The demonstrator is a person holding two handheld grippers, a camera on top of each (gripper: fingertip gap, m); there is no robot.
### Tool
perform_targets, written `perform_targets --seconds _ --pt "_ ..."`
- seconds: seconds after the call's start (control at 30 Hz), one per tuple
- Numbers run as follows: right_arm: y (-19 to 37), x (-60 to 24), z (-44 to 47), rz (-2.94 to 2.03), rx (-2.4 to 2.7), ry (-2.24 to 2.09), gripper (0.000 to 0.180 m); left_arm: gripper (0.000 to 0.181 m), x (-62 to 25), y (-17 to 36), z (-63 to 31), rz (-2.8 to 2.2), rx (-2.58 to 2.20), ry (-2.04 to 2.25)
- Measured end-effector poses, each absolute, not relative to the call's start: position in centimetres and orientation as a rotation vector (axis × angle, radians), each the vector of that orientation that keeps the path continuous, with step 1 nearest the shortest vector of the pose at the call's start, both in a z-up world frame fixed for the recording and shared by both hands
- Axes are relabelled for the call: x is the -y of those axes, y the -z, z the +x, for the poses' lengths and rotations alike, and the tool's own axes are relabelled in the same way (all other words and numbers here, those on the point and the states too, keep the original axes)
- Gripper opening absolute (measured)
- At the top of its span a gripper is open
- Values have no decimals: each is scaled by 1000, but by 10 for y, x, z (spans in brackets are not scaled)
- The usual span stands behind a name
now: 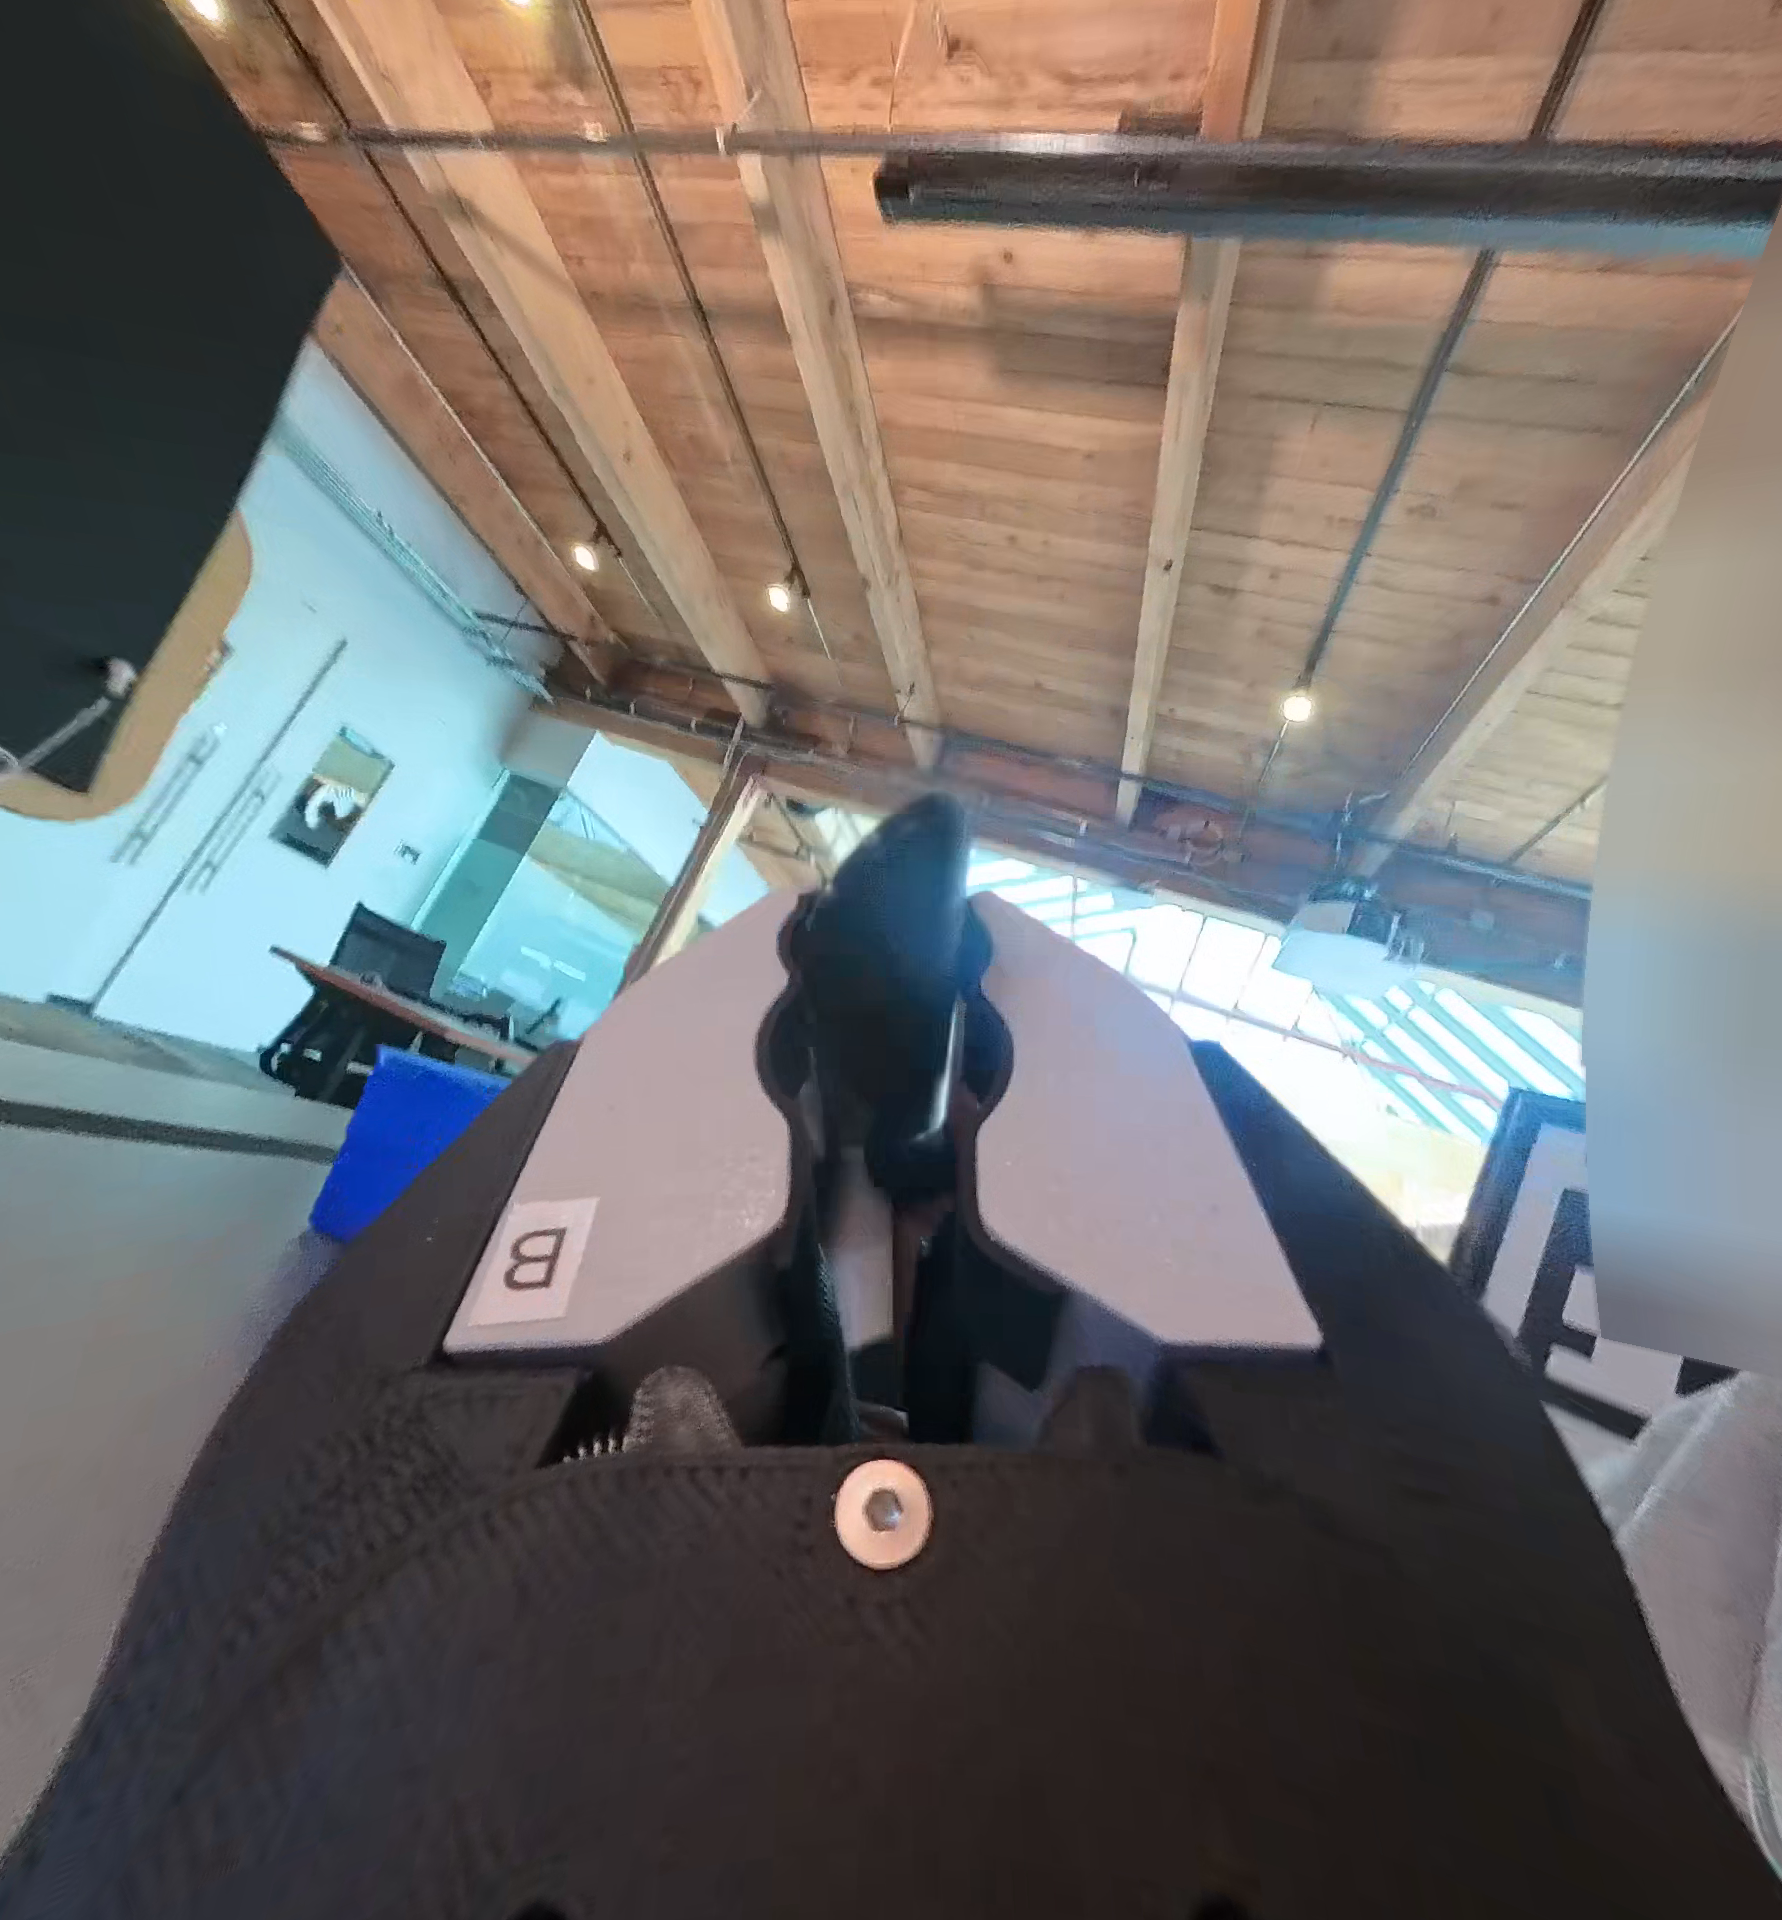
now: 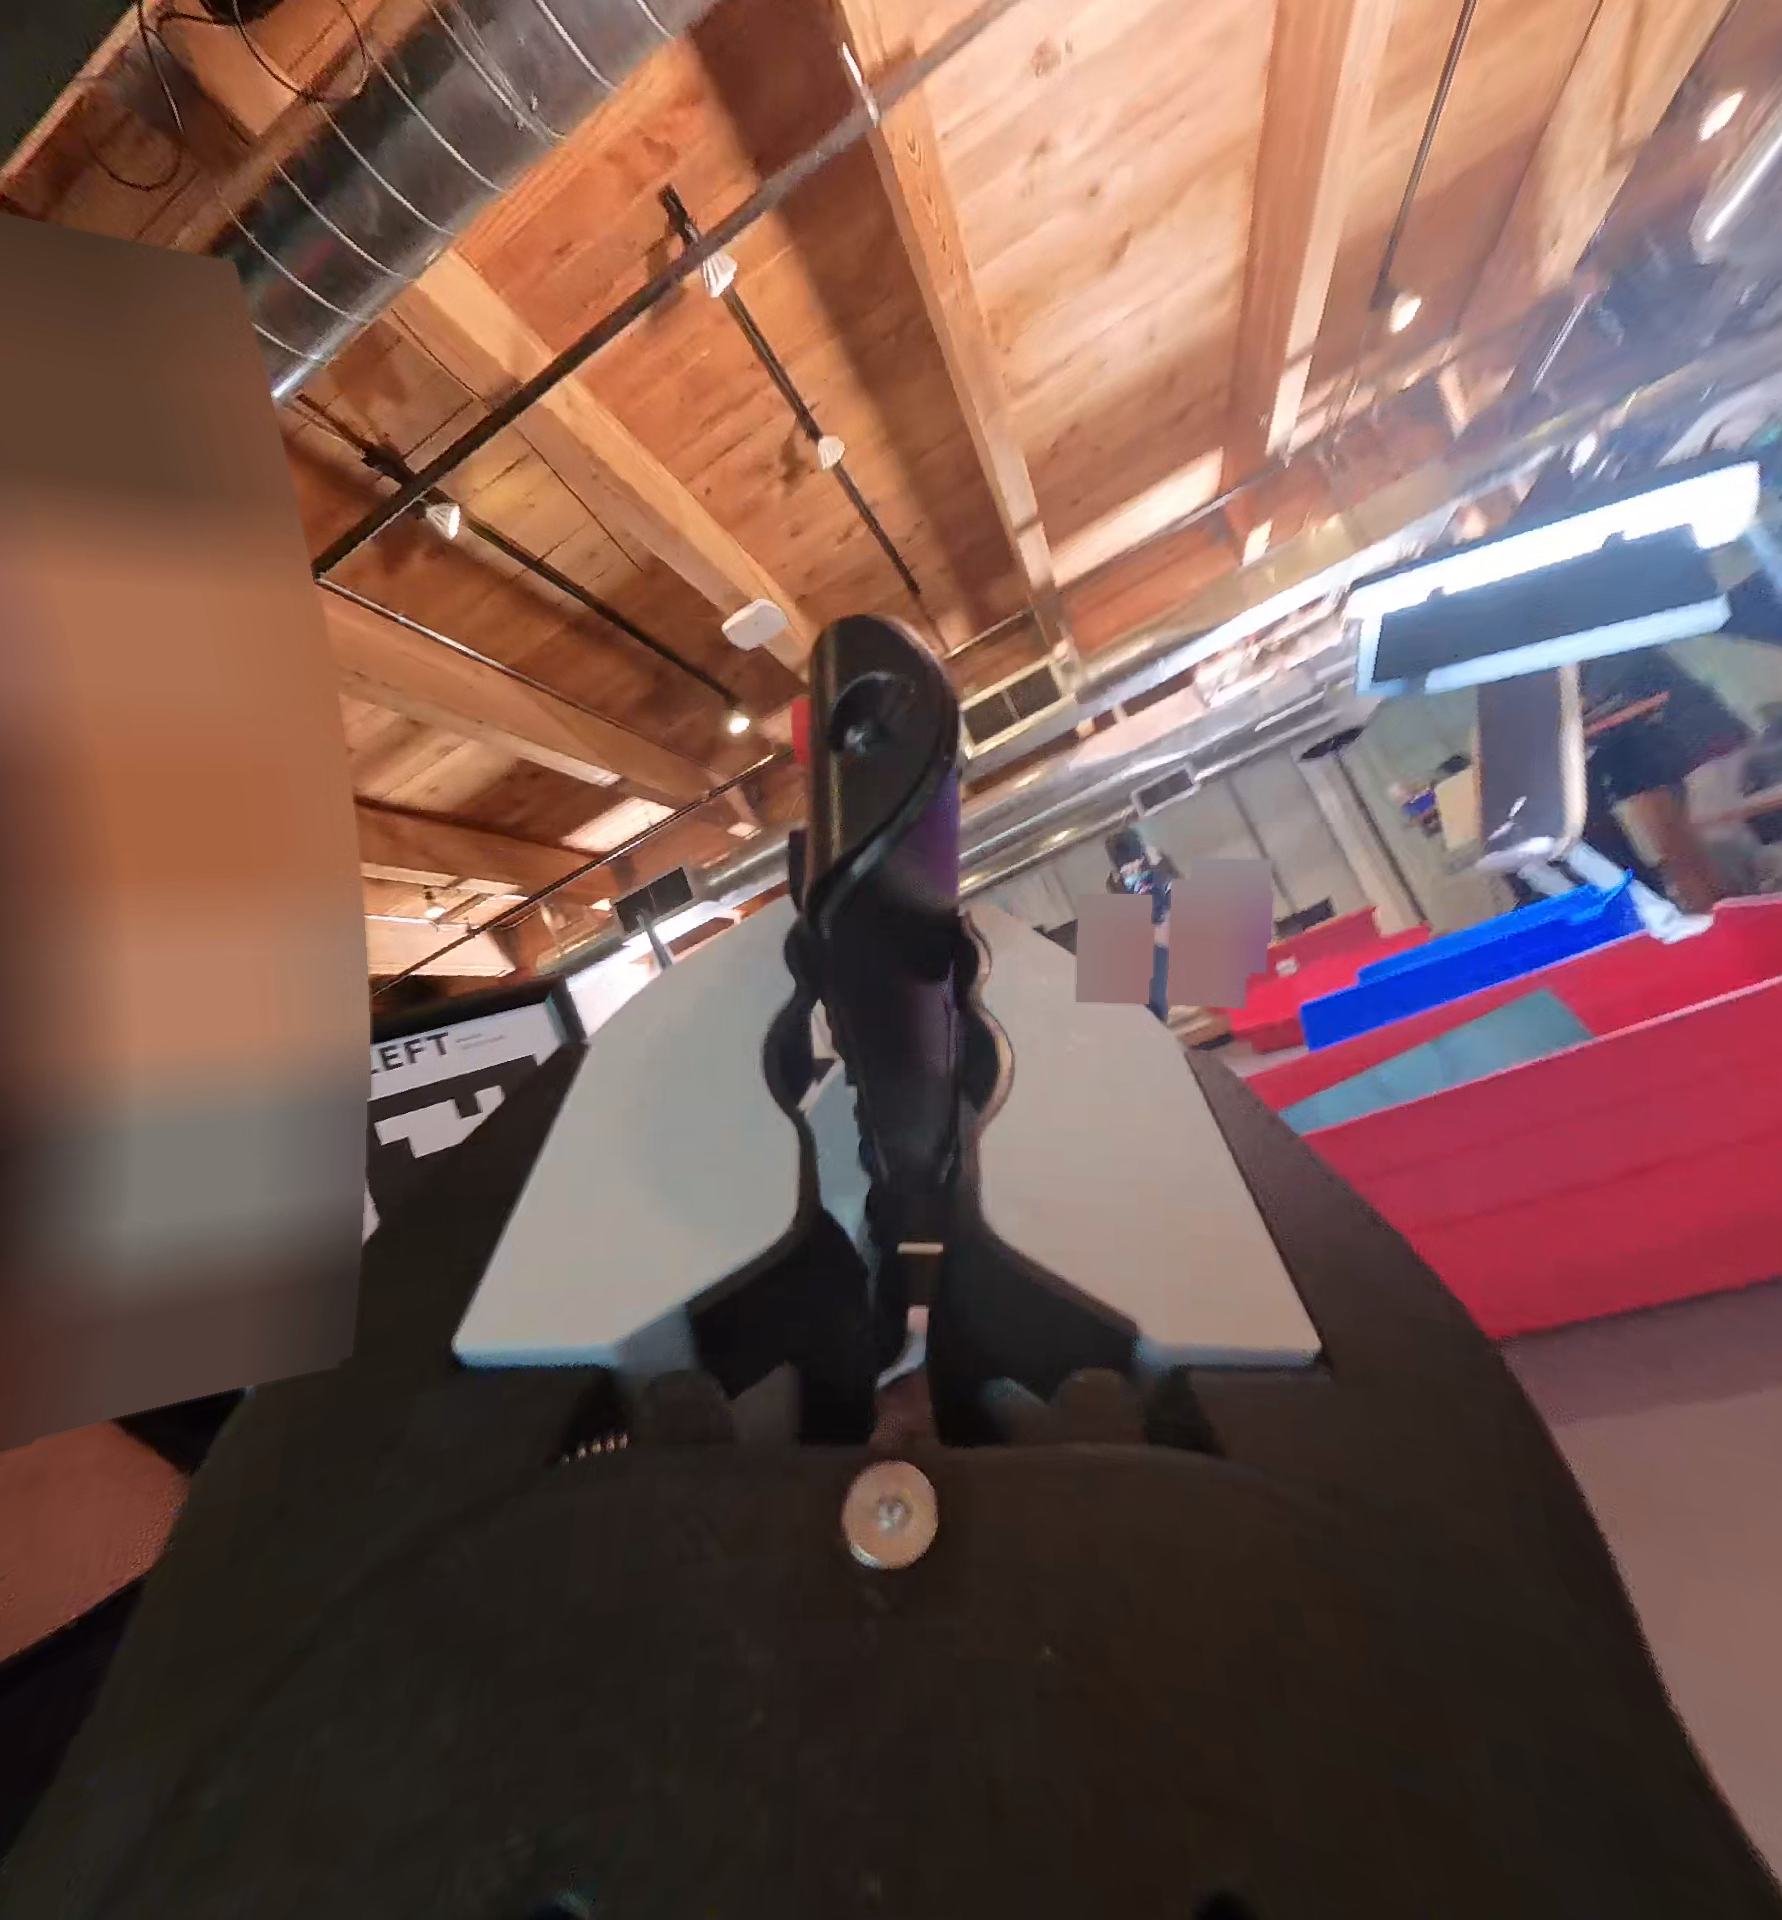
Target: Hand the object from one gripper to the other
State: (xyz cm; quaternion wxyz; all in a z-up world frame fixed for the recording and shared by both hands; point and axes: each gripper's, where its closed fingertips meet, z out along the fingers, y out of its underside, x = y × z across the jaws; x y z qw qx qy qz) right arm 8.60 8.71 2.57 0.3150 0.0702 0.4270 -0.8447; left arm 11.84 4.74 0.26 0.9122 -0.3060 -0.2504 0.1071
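Your left gripper (image 1: 882, 997) points up toward the wooden ceiling (image 1: 1022, 468), its grey fingers (image 1: 679, 1122) drawn in narrow around a dark object (image 1: 902, 935). That object sits in the slot between the fingers and pokes out past their tips as a rounded black nub; a thin pale strip runs down its right edge. This view shows too little of it to say what it is. Off to the left you can see a pale wall with a desk (image 1: 388, 1008) and a blue bin (image 1: 399, 1132) low beside the gripper, and a light sleeve (image 1: 1739, 1558) at the lower right.

Your right gripper (image 2: 882, 997) is also tilted at the ceiling, its jaws pinched close on a black object (image 2: 882, 779). Here it stands tall beyond the fingertips: a flat, glossy black piece with a rounded top, a screw-like fitting near that top, a curved black wire or clip along its face, and a purple patch on its right side. Only this view shows red bins (image 2: 1593, 1122) and a blue bin (image 2: 1469, 966) at right. Whether both grippers hold one and the same object, you cannot tell.
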Motion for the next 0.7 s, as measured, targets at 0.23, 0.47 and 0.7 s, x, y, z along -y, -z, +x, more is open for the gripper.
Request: perform_targets --seconds 0.23,0.47,0.7 --pt "-32 -103 87 80 -1275 2252 23 52 -74 30 131 -1008 476 -52" --pt "-34 -96 92 61 -1320 2308 37 25 -68 27 128 -986 481 -152" --pt "-17 -84 96 51 -1496 2255 22 23 -88 39 125 -959 486 -110"
